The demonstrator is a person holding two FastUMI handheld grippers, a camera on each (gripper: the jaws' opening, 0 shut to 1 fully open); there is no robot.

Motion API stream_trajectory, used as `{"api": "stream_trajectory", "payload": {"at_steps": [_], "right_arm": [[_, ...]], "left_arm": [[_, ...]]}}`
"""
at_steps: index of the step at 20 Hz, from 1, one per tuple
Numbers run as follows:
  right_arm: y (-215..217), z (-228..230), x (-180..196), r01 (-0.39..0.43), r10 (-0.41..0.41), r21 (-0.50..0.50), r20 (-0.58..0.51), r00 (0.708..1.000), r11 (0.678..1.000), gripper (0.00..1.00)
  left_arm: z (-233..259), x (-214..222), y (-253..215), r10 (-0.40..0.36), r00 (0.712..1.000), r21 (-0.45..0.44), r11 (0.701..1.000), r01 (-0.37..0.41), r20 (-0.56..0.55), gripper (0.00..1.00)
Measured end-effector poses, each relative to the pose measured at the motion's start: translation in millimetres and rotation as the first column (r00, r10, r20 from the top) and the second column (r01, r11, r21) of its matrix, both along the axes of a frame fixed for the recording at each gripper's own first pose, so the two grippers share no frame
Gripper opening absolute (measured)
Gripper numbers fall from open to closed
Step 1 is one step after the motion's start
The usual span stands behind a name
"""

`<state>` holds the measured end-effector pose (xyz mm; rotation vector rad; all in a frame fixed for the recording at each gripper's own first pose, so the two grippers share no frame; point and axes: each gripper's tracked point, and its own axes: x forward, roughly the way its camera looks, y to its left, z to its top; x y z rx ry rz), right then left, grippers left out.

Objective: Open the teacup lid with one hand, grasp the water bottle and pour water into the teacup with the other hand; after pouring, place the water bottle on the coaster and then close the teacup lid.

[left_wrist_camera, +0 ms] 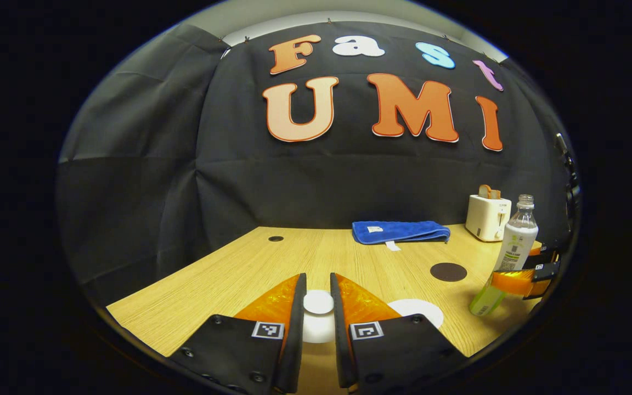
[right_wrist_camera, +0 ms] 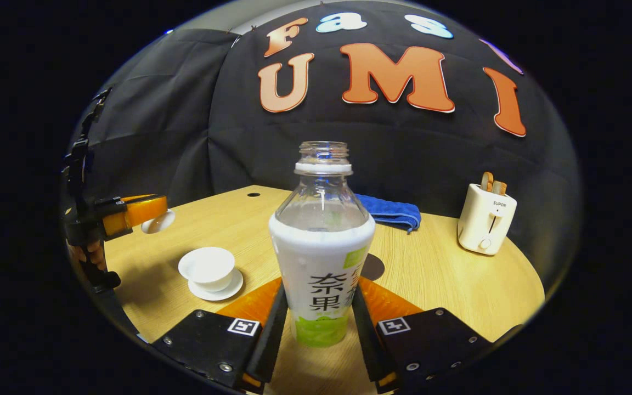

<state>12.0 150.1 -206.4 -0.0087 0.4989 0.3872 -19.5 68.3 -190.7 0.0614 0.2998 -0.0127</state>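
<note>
In the left gripper view, the left gripper (left_wrist_camera: 319, 307) has its jaws nearly closed on the white teacup lid (left_wrist_camera: 318, 303) at bottom centre. In the right gripper view, that lid hangs at centre left, clear of the open teacup (right_wrist_camera: 208, 267) on its saucer (right_wrist_camera: 228, 288) in the lower left. The right gripper (right_wrist_camera: 320, 318) clamps both fingers on the uncapped water bottle (right_wrist_camera: 321, 247), upright at centre. The dark coaster (right_wrist_camera: 373, 267) peeks out behind the bottle. Risks, as I judge them: tilting before the mouth is over the small cup would wet the table (right_wrist_camera: 436, 269), and a loose hold on the small knob could drop the lid.
</note>
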Motion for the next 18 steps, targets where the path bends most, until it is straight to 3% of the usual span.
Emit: {"api": "stream_trajectory", "payload": {"at_steps": [3, 4, 7, 9, 14, 18], "right_arm": [[-1, 8, 7, -0.015, 0.018, -0.089, 0.034, 0.999, 0.996, 0.59], [-3, 12, 10, -0.014, 0.021, -0.132, 0.058, 0.998, 0.991, 0.64], [-5, 20, 19, -0.016, 0.048, -0.265, 0.114, 0.992, 0.964, 0.67], [-2, 28, 23, -0.022, 0.079, -0.337, 0.155, 0.985, 0.941, 0.64], [2, 39, 32, -0.002, 0.161, -0.548, 0.242, 0.957, 0.836, 0.63], [12, 38, 36, -0.010, 0.231, -0.655, 0.252, 0.940, 0.756, 0.63]], "left_arm": [[-6, -1, 12, 0.017, 1.000, 0.001, 1.000, -0.017, -0.008, 0.30], [-6, -1, 15, 0.023, 1.000, -0.005, 1.000, -0.023, -0.010, 0.30], [-5, -3, 30, 0.041, 0.999, -0.014, 0.999, -0.042, -0.010, 0.30], [-5, -3, 38, 0.050, 0.999, 0.000, 0.999, -0.050, -0.008, 0.30], [1, -7, 53, 0.059, 0.998, 0.037, 0.998, -0.059, 0.006, 0.30], [0, -10, 59, 0.065, 0.998, 0.050, 0.997, -0.066, 0.010, 0.30]]}}
